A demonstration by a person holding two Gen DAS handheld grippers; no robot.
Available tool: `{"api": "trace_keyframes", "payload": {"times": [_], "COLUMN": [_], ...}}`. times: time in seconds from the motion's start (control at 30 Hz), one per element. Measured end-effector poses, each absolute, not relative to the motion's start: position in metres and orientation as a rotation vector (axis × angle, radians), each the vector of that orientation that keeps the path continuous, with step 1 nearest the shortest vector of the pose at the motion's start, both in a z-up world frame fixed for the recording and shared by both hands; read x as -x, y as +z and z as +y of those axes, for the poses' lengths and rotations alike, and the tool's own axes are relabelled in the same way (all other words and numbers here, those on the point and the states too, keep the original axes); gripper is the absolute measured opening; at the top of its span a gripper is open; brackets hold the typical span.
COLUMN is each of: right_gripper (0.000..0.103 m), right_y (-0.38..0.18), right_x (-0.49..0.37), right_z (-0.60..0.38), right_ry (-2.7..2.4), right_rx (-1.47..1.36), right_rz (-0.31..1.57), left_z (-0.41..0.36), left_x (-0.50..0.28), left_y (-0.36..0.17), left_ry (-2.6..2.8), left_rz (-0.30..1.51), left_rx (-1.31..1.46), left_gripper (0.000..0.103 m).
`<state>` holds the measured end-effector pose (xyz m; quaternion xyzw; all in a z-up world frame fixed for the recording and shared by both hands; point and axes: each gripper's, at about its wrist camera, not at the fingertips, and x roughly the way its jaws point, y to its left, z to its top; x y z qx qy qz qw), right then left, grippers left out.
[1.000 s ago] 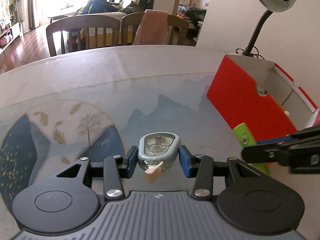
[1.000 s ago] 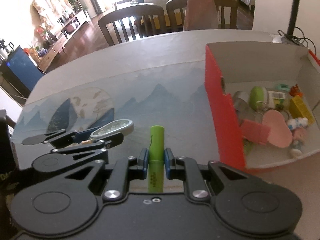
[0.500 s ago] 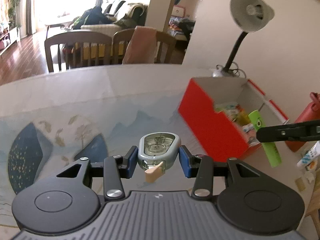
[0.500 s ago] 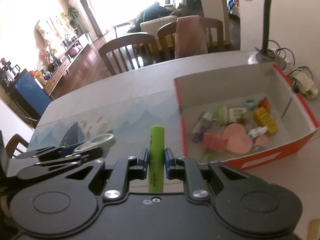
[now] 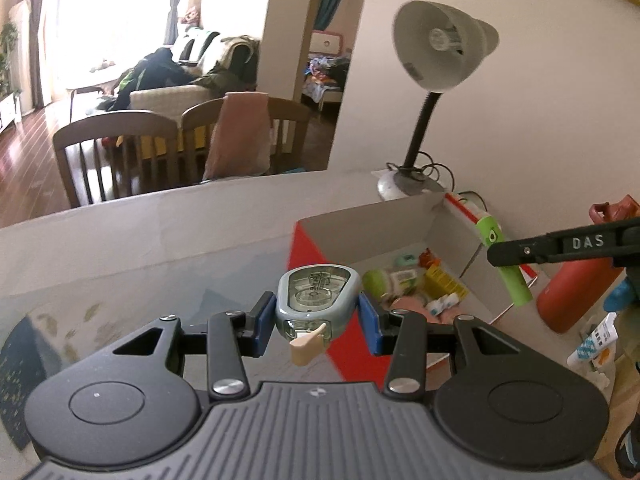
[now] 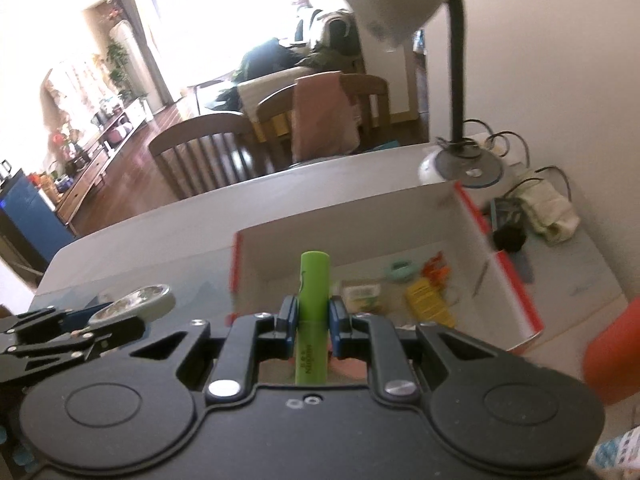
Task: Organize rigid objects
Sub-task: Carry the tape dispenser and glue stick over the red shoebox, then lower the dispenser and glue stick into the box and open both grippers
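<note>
Both claws have risen off the desk: the left claw [image 5: 317, 316], clamped on a grey dental-floss case [image 5: 316, 300], now nears the red box [image 6: 516, 280]; the right claw [image 6: 313, 318] pinches a green tube [image 6: 314, 296] above it, ready to drop.

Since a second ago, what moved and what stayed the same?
Both hand-held grippers rose and swung toward the red box. The left hand-held gripper still clamps the grey case; the right hand-held gripper still clamps the green tube. Nothing was let go.
</note>
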<state>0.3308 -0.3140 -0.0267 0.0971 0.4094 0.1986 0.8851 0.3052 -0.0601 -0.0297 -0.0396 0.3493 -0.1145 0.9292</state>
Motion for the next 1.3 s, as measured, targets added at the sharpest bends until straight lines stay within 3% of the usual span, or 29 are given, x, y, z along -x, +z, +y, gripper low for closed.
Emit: {"api": "trace_keyframes", "payload": {"times": [0.67, 1.3], "right_gripper": [0.015, 0.015], "right_y": [-0.116, -0.154], "right_x": [-0.401, -0.419], "right_z": [-0.361, -0.349], "right_ry": [0.323, 0.364], "right_rx": [-0.099, -0.021], "right_rz": [0.987, 1.054], "left_z": [-0.182, -0.212], "left_x": [-0.414, -0.478], "left_y": [-0.071, -0.124], "left_ry": [-0.267, -0.186], "left_rz": [0.817, 0.933], "left_rx": [-0.047, -0.129], "left_gripper": [0.043, 0.043]}}
